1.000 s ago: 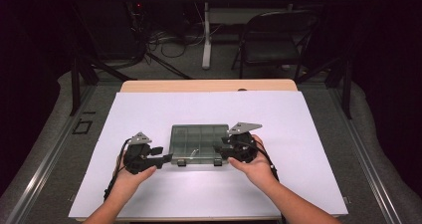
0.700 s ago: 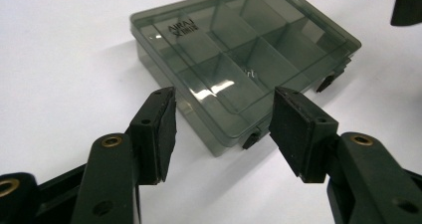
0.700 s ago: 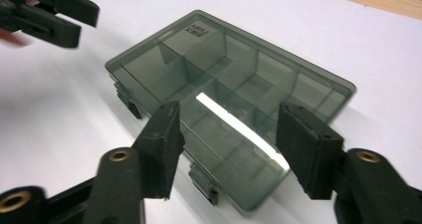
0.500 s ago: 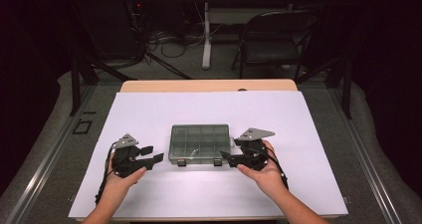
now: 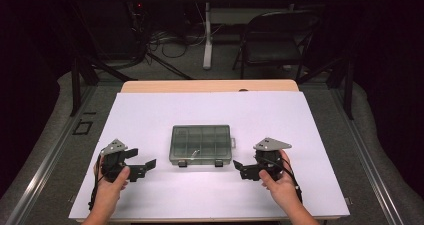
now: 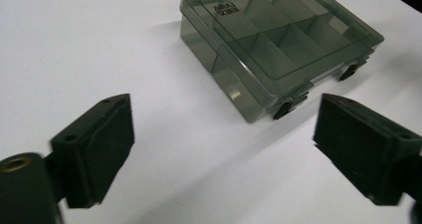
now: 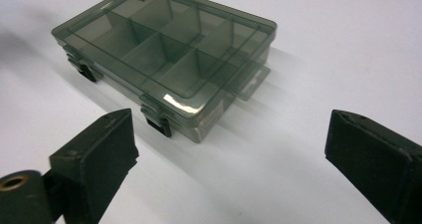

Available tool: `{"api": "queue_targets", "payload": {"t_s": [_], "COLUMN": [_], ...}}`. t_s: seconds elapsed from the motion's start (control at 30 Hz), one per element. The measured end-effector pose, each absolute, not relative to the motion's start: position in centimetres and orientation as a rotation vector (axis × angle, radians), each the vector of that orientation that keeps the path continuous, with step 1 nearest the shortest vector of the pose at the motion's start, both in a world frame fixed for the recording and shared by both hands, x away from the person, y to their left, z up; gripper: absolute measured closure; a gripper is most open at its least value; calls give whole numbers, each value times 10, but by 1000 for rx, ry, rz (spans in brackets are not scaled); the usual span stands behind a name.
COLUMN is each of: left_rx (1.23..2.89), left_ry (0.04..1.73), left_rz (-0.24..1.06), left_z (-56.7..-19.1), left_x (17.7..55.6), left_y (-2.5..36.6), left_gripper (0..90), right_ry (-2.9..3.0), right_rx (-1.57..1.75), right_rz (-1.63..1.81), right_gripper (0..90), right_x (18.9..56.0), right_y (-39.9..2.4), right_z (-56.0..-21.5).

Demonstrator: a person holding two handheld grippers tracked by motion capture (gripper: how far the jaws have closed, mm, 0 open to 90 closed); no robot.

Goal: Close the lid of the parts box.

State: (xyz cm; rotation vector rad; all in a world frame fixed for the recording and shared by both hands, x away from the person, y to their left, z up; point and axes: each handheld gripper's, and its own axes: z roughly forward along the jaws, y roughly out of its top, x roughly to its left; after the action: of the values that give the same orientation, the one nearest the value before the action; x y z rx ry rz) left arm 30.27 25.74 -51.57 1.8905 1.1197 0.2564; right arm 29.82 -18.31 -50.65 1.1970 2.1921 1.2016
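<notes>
The closed organiser box [image 5: 201,144] sat mid-desk [image 5: 320,120], bare white sheet all around. Each hand-held gripper — left [image 5: 142,161], right [image 5: 240,167] — flanked it, well apart, jaws just opened wide, nothing between them.

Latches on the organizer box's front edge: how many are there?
2. On the organizer box, the left latch sits near the front-left corner and the right latch near the front-right corner, both facing the person.
</notes>
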Motion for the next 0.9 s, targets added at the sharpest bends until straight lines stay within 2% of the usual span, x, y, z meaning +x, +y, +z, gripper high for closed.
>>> {"api": "queue_targets", "payload": {"t_s": [0.1,0.2,0.47,0.9], "left_rx": [1888,1892,1901,1883], "left_ry": [1117,1109,1101,1059], "left_rz": [259,254,326,321], "left_z": [-517,-519,-522,-528], "left_x": [301,300,298,297], "left_y": [260,262,266,277], "left_gripper": [55,3,3,3], "right_ry": [2165,2157,2148,2097], "right_rx": [1220,1219,1161,1211], "right_rz": [1222,1218,1136,1142], "right_gripper": [11,0,0,0], "right_x": [295,291,279,280], "right_y": [-190,-196,-201,-215], "right_z": [-508,-506,-513,-522]}}
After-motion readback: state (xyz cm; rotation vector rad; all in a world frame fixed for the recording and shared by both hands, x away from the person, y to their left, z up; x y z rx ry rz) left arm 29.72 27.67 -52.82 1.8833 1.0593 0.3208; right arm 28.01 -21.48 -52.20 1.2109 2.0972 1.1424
